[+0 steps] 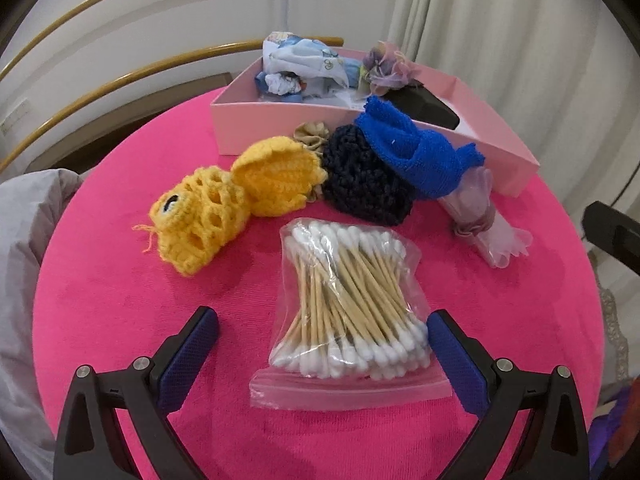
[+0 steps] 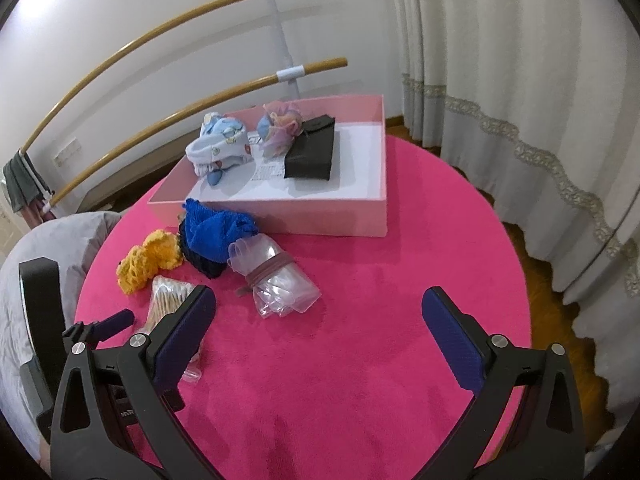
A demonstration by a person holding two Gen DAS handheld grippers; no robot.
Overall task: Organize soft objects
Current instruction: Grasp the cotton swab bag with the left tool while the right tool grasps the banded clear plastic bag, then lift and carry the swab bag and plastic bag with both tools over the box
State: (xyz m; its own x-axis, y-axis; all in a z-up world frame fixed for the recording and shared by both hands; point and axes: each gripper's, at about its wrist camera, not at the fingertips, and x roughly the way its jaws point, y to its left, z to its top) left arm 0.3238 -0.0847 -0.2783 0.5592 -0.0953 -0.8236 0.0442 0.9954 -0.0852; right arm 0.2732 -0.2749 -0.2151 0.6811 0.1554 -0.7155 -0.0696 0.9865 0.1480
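Observation:
A clear bag of cotton swabs (image 1: 346,312) lies on the pink round table (image 1: 120,300), between the open jaws of my left gripper (image 1: 322,344). Beyond it lie a yellow crochet fish (image 1: 224,208), a dark navy crochet piece (image 1: 366,184), a blue towel cloth (image 1: 416,152) and a clear plastic bundle tied with a hair band (image 1: 482,216). My right gripper (image 2: 318,320) is open and empty above the bare table (image 2: 360,380), with the plastic bundle (image 2: 276,280) just ahead to its left. The blue cloth (image 2: 216,232) and the yellow fish (image 2: 146,260) lie further left.
A pink open box (image 2: 320,216) stands at the back of the table, holding a baby-print cloth (image 2: 220,148), a pastel scrunchie (image 2: 280,124) and a black pouch (image 2: 312,152). A beige scrunchie (image 1: 310,136) lies by the box. Curtains hang at the right, wooden rails behind, grey fabric at the left.

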